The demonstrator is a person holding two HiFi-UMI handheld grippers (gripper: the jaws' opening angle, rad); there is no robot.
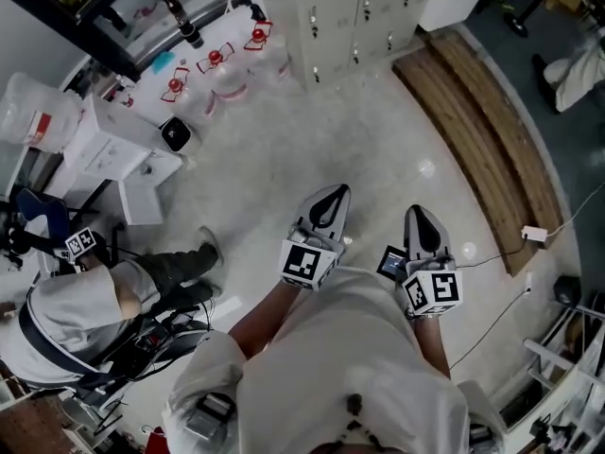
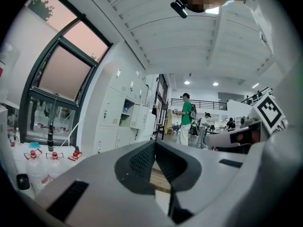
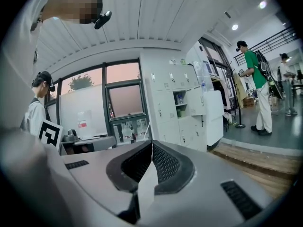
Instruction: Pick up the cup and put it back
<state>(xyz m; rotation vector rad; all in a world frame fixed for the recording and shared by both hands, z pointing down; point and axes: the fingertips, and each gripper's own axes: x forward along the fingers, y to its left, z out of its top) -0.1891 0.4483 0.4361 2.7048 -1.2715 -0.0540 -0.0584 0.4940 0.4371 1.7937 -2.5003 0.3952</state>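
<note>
No cup shows in any view. In the head view both grippers are held close in front of the person's body, above the pale floor, pointing forward. The left gripper (image 1: pixel 331 197) has its jaws together with nothing between them, and the left gripper view shows the same tips meeting at the left gripper (image 2: pixel 155 144). The right gripper (image 1: pixel 422 218) is also shut and empty, its dark pads pressed together in the right gripper view at the right gripper (image 3: pixel 151 144). Each carries its marker cube near the hands.
A seated person (image 1: pixel 66 320) is at the left by a white desk (image 1: pixel 113 145). Red-capped water bottles (image 1: pixel 216 60) stand by the window. White lockers (image 1: pixel 350 17) are ahead, with a wooden platform (image 1: pixel 482 140) to the right. A person in green (image 3: pixel 255 74) stands farther off.
</note>
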